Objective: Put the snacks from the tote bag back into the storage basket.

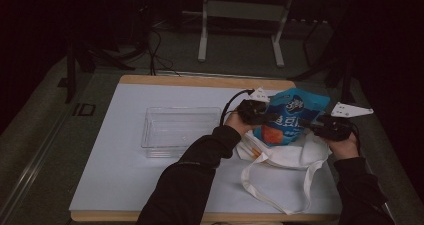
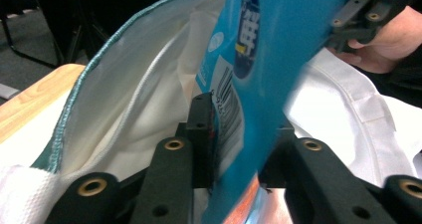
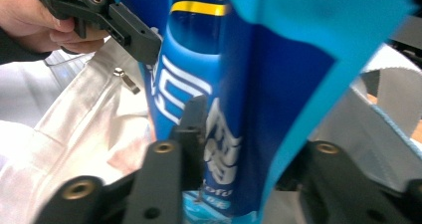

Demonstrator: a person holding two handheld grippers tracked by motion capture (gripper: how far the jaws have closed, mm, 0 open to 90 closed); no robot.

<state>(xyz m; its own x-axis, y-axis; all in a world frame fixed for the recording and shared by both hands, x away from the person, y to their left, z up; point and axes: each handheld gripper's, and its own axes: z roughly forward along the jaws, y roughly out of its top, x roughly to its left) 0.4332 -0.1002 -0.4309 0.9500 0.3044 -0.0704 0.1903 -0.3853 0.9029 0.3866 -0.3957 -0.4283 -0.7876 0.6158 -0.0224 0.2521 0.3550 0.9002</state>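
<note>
- High view: left gripper (image 1: 272, 116) and right gripper (image 1: 314, 125) each clamp a side of the blue snack bag (image 1: 292, 116).
- Bag stands above the white tote (image 1: 285, 157), right of the clear tray (image 1: 180, 130) on the worktop (image 1: 115, 175).

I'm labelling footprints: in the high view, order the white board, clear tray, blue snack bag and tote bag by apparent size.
1. White board, by far the largest.
2. Tote bag and clear tray: look alike, and the tote is partly covered, so unranked.
3. Blue snack bag, smallest.
</note>
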